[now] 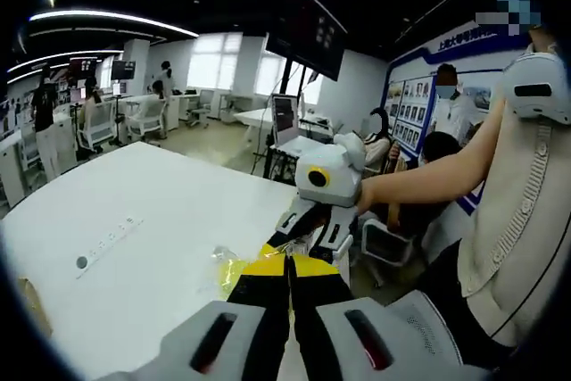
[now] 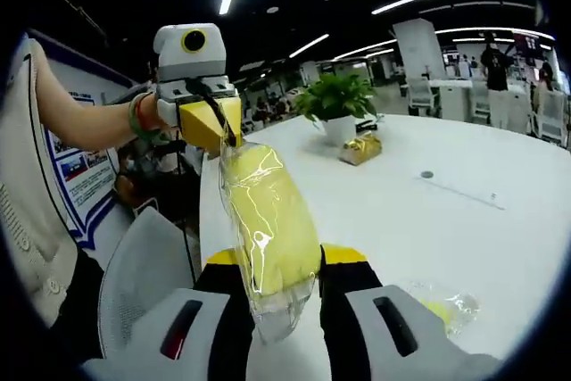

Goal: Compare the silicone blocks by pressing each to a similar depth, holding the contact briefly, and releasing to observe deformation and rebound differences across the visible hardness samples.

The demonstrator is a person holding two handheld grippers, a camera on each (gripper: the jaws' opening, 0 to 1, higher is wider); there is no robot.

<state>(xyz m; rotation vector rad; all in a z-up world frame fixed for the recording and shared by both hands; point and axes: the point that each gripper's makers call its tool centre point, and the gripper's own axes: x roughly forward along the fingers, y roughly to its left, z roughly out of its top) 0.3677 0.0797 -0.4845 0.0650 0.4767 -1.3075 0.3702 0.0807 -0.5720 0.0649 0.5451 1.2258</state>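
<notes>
1. The right gripper (image 2: 272, 287) has its black-and-yellow jaws closed on the lower end of a yellow silicone block in a clear plastic bag (image 2: 268, 220), held up off the worktop.
2. The left gripper (image 2: 210, 122), seen in the right gripper view, pinches the upper end of the same bag, so the bag hangs stretched between the two.
3. In the left gripper view, the left gripper's (image 1: 290, 278) jaws lie nearly together; the bag is barely visible there, and the right gripper (image 1: 321, 211) sits just beyond them.
4. A second bagged yellow block (image 2: 442, 305) lies on the white worktop (image 2: 464, 211) beside the right gripper.
5. Farther off on the worktop stand a potted green plant (image 2: 335, 104) and a gold-wrapped package (image 2: 361, 147) just beside it.
6. A person's bare forearm (image 2: 85, 122) reaches to the left gripper.
</notes>
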